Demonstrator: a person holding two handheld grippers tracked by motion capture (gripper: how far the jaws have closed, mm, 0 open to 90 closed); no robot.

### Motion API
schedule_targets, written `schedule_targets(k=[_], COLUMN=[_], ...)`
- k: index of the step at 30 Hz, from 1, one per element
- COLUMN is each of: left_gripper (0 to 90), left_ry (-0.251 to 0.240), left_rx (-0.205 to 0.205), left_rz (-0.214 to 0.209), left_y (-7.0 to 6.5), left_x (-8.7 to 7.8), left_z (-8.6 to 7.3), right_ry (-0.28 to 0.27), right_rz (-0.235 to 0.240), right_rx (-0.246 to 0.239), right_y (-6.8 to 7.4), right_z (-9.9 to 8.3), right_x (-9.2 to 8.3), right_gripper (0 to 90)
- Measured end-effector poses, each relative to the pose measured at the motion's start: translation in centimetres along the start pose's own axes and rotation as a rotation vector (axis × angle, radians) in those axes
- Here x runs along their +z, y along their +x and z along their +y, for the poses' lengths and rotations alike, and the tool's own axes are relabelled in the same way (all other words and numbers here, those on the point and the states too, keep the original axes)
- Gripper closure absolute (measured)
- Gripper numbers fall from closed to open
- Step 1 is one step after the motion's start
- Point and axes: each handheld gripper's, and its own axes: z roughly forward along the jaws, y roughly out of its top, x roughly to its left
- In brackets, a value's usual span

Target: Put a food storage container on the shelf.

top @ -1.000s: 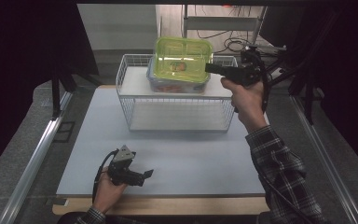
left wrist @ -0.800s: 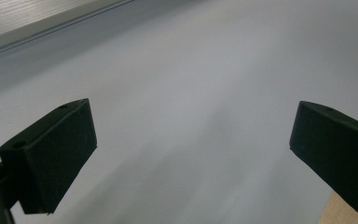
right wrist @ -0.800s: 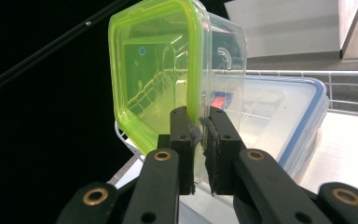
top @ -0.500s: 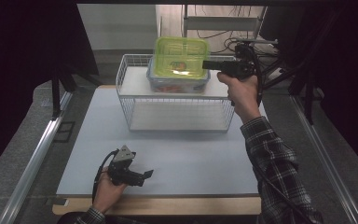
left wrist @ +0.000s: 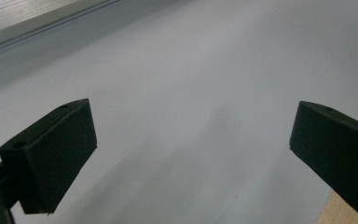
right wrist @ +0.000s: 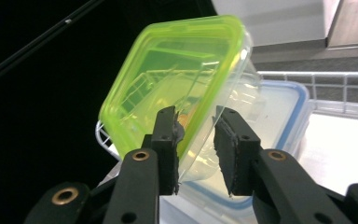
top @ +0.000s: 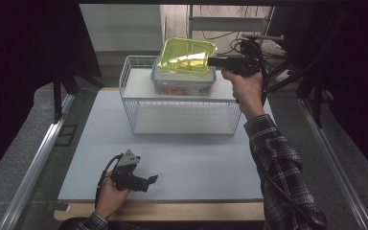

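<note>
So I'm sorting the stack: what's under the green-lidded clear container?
A clear plastic container with a blue-rimmed lid sits beneath the green-lidded clear container, on the white wire rack. Its contents look reddish; much is covered.

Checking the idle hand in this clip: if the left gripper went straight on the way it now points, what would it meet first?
Probably nothing: the left gripper, jaws open, points along the bare white tabletop, toward its right edge in the high view.
</note>
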Motion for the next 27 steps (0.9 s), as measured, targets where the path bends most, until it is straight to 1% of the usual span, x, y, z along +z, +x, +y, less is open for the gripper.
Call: schedule_targets(k=[2, 7, 12, 15, 20, 27], left_gripper=[0.5, 0.5, 0.5, 0.5, 0.5, 0.6], left_ry=[0.001, 0.005, 0.007, 0.009, 0.011, 0.012], left_rx=[0.000, 0.003, 0.002, 0.003, 0.003, 0.003], left_rz=[0.000, -0.003, -0.006, -0.007, -0.008, -0.008], left_y=[0.0, 0.0, 0.0, 0.0, 0.1, 0.1], left_x=[0.0, 0.1, 0.1, 0.1, 0.1, 0.2], left_z=[0.0, 0.0, 0.0, 0.0, 0.0, 0.0], right_ry=[0.004, 0.009, 0.015, 0.023, 0.035, 0.071], right_rz=[-0.029, -0.079, -0.116, -0.140, -0.127, -0.105], right_rx=[-0.014, -0.025, -0.043, -0.060, -0.060, -0.072], right_y=[0.0, -0.2, -0.3, -0.2, -0.1, 0.2], right_z=[0.2, 0.7, 0.9, 1.1, 1.2, 1.2], right_x=[0.2, 0.7, 1.6, 2.1, 2.5, 2.3], right_gripper=[69.7, 66.9, 61.2, 61.2, 62.6, 62.8])
